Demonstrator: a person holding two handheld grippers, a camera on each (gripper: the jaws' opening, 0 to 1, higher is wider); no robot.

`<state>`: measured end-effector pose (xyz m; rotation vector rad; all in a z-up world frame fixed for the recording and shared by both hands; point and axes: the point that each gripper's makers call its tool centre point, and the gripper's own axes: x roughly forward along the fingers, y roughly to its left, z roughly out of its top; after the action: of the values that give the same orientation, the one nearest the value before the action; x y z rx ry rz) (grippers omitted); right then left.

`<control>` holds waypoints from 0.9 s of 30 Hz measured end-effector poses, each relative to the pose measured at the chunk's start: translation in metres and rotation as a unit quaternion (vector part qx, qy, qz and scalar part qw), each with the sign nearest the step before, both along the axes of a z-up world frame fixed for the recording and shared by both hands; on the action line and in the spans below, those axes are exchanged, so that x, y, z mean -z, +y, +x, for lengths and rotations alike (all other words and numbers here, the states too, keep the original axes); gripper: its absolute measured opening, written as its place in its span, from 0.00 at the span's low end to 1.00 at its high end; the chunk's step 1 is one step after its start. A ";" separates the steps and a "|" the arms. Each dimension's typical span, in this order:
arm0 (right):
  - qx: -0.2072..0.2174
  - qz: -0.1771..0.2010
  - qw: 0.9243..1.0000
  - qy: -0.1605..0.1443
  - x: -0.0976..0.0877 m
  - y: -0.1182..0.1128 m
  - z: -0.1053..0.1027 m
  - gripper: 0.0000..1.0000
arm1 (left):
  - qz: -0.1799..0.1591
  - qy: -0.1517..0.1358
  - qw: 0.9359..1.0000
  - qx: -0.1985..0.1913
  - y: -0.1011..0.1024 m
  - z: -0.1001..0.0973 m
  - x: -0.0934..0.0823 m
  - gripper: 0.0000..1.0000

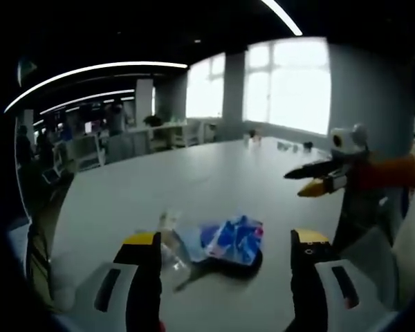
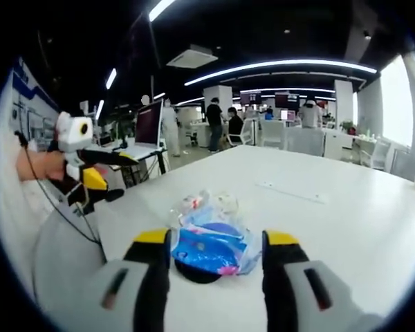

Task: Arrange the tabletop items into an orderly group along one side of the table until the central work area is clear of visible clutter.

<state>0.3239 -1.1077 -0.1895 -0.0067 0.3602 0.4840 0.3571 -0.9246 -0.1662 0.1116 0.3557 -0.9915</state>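
The white counter [image 2: 346, 207] is mostly bare. A crumpled clear plastic bag [image 2: 211, 238] with blue packaging inside lies on a dark round object, near one edge. The right claw [image 2: 218, 252] is spread around it, likely to grab; the left claw [image 1: 225, 249] is spread near it.

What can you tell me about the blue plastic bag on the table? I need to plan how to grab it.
The bag is crinkled clear plastic with blue and pink contents, lying flat on the white table. A dark round object sticks out beneath it. It sits just ahead of the right tool, between its open jaws, untouched. The left tool also faces it, open.
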 end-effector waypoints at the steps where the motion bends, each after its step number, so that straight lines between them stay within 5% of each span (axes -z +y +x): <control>1: -0.001 0.000 1.000 0.002 0.001 0.000 0.002 0.51 | 0.001 0.001 1.000 -0.001 -0.002 0.001 0.001 0.72; 27: -0.006 0.001 1.000 0.028 0.032 -0.006 0.029 0.40 | 0.014 0.039 0.999 -0.017 -0.047 0.011 0.040 0.59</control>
<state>0.3530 -1.1137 -0.2218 0.0065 0.4151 0.4976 0.3680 -0.9718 -0.2059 0.0925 0.4420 -0.9599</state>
